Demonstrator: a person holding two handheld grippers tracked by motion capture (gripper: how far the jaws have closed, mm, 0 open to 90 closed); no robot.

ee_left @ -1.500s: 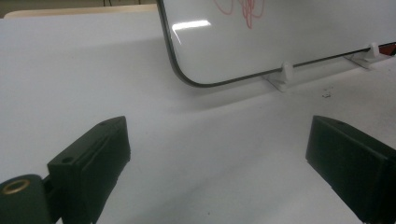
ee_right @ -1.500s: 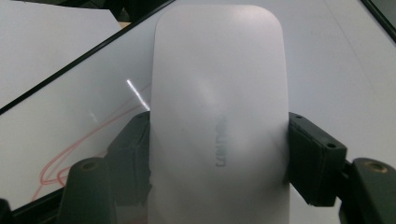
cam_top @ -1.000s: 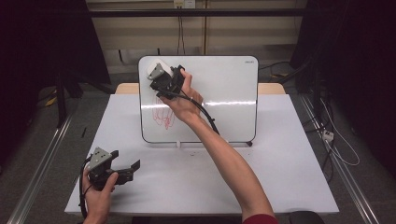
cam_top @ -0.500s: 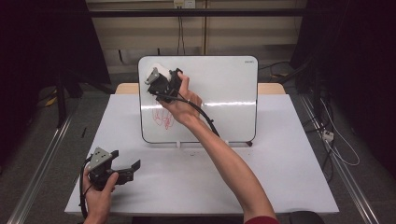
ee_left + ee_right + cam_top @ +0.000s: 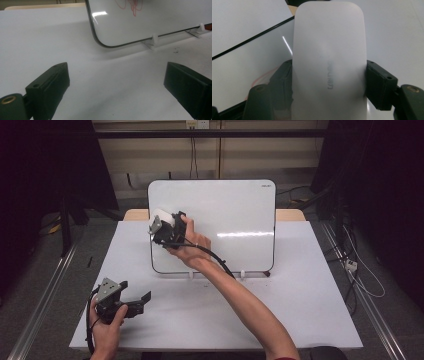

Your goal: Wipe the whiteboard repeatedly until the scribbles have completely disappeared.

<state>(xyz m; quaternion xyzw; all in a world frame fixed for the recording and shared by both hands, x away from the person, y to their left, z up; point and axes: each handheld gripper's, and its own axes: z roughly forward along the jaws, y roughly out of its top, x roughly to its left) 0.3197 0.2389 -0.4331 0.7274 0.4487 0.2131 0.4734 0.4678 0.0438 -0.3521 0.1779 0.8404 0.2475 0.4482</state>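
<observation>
whiteboard: stands upright on small white clip feet at the far middle of the white table; black rounded rim, glossy face with a bright streak of glare. everything below is placed against it.
red scribble: on the board's face, low on its left half in the left gripper view; in the right gripper view a bit of red shows on the board behind the left jaw.
eraser: white, rounded block with faint grey lettering on its back; held up against the board's left part, near its left edge (whether its pad actually touches the face cannot be told).
right gripper: raised in front of the board's left side, the right hand wrapped round its body, forearm reaching in from the near edge of the table. its two black jaws are clamped on the eraser's long sides, one on each flank.
cable: black, trailing from the right gripper down across the board's lower left toward its base.
left gripper: well in front of the board, off its lower left corner, low over the near-left table in the left hand. its jaws stand wide apart with bare tabletop between them, pointed toward the board's lower left corner.
grey plate: three-cornered, on top of the left gripper.
</observation>
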